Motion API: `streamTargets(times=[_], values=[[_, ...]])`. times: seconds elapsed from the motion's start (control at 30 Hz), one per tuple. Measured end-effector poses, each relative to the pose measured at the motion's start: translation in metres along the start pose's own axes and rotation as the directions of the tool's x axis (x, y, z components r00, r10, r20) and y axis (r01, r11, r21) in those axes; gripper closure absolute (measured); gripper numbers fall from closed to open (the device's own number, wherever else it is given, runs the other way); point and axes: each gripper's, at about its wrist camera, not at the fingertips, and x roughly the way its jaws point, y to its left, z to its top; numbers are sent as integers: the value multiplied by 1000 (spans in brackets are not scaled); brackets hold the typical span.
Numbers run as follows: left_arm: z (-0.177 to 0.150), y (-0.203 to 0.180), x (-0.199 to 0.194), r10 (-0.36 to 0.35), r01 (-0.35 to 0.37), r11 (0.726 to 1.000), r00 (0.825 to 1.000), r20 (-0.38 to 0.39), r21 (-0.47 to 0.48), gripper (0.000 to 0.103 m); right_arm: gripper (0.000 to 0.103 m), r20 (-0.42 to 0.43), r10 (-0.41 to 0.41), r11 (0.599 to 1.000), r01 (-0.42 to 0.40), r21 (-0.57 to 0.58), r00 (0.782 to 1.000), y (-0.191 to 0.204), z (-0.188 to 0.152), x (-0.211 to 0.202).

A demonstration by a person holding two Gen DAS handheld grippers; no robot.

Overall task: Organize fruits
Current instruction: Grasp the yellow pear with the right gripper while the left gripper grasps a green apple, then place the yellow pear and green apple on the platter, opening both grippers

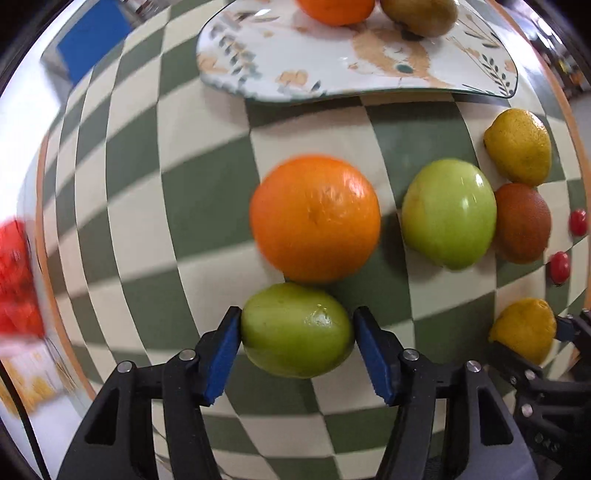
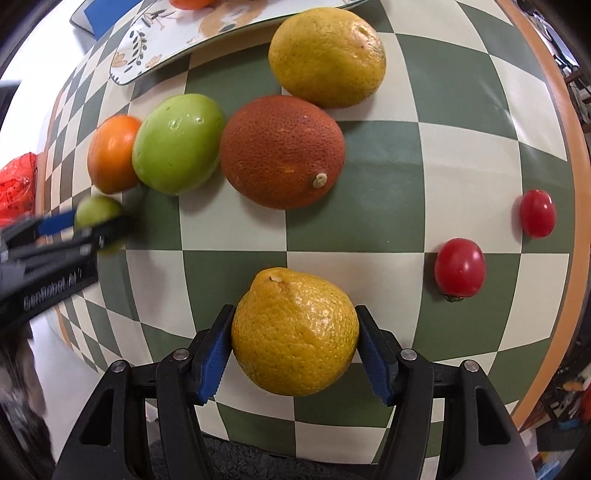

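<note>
1. While both grippers sit low over the checked cloth (image 2: 406, 177), the left gripper (image 1: 297, 332) has a small green fruit (image 1: 295, 330) between its blue pads (image 1: 223, 354); the left pad touches the skin, the right one is at its edge (contact there is hard to call).
2. Over on the other side, the right gripper (image 2: 295, 332) clamps a yellow citrus (image 2: 295, 332), both pads pressed to its sides, stem scar up.
3. Just beyond the green fruit lies an orange (image 1: 315, 218), touching it or nearly so, and to its right a larger green fruit (image 1: 448, 212).
4. That larger green one leans against a brown-red citrus (image 2: 282, 151), with a second yellow citrus (image 2: 327, 55) just behind it.
5. Two cherry tomatoes (image 2: 460, 267) lie apart near the cloth's right edge (one nearer, one further out).
6. At the far end sits a patterned plate (image 1: 258, 51) with an orange fruit (image 1: 336, 11) and a brownish-green fruit (image 1: 419, 16) on it, both cut off by the frame.
7. Something red and crinkly (image 2: 16, 188) shows past the table's left edge, too blurred to name.
</note>
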Motion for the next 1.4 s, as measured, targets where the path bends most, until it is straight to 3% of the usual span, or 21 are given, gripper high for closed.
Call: streamTargets(times=[0.27,0.53,0.63,0.73,0.83,0.93,1.0,1.17,1.3,1.4], values=[[-45,4,7,-144,136,972,989,-32,-194,44,36,-37,32,999,-31,25,999,-22,9,-13],[-54,1,10,-143,137,970,990,-17,-199,44,38,-40,14,1000,-14,-3,999,-22,0,-16],[-52,7,-11,-167,168,964,986,22,-204,44,38,-23,28,1000,-28,-12,999,-14,2,-24],[-46,12,-48,-221,235,951,971,91,-203,44,38,18,89,996,-89,-8,996,-12,5,-54],[-25,20,-92,-239,272,945,954,180,-184,44,38,101,131,991,-131,-9,986,-12,21,-96],[14,40,-122,-231,273,948,943,238,-163,44,38,180,143,989,-146,6,973,-17,58,-127],[47,50,-128,-196,239,958,948,251,-155,44,38,222,127,990,-139,39,967,-26,90,-137],[124,69,-105,-146,179,968,972,184,-174,44,38,237,95,985,-126,121,967,-53,182,-135],[160,76,-74,-135,151,974,985,104,-169,44,38,197,35,995,-52,86,980,-51,224,-121],[175,78,-59,-131,140,977,989,64,-162,44,38,167,-16,999,10,39,986,-46,238,-110]])
